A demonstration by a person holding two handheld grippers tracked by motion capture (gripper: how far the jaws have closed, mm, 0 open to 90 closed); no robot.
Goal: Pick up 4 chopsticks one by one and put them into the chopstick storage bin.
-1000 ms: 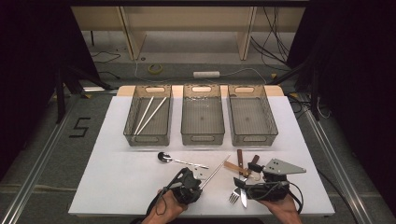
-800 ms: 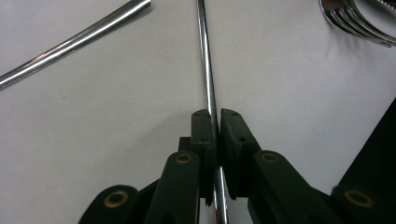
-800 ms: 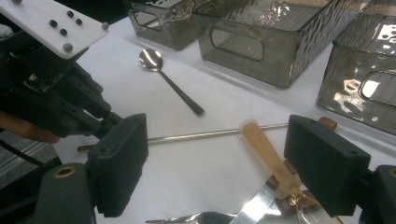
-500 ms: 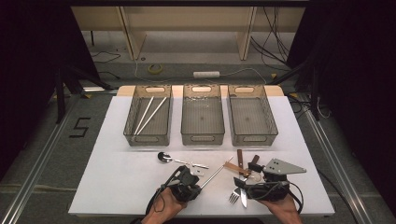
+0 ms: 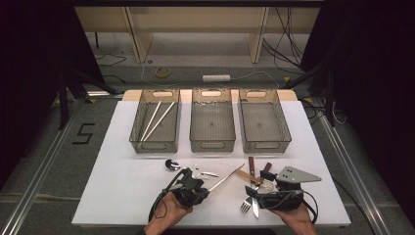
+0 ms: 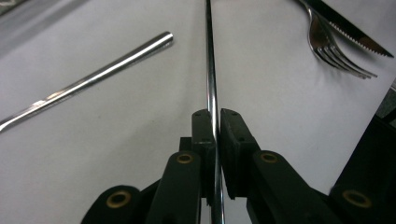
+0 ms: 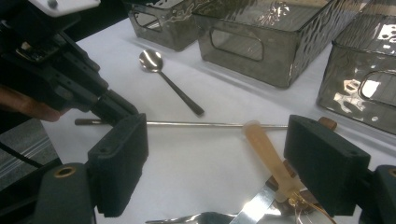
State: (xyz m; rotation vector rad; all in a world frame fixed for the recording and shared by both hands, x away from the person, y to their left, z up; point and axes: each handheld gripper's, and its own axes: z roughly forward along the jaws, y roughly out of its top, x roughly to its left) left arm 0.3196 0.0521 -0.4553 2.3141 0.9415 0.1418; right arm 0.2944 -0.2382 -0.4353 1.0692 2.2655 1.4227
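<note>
White tabletop (image 5: pixel 122 196) before three bins: the left gripper (image 6: pixel 215 122) pinches the near end of a thin, stiff, slippery metal chopstick (image 6: pixel 211 84), while the right gripper (image 7: pixel 233 154) hovers nearby, jaws apart.

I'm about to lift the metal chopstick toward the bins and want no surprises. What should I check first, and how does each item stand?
1. Left gripper closed on the metal chopstick: ok, the jaws pinch it from both sides.
2. Grip near the rod's middle: not ok, it is held near one end, so the long end may sag.
3. Right gripper clear of the rod: ok, open and holding nothing.
4. Far tip free of the wooden handle: cannot tell, they cross or touch.
5. Left bin has room: ok, two chopsticks lie inside.
</note>
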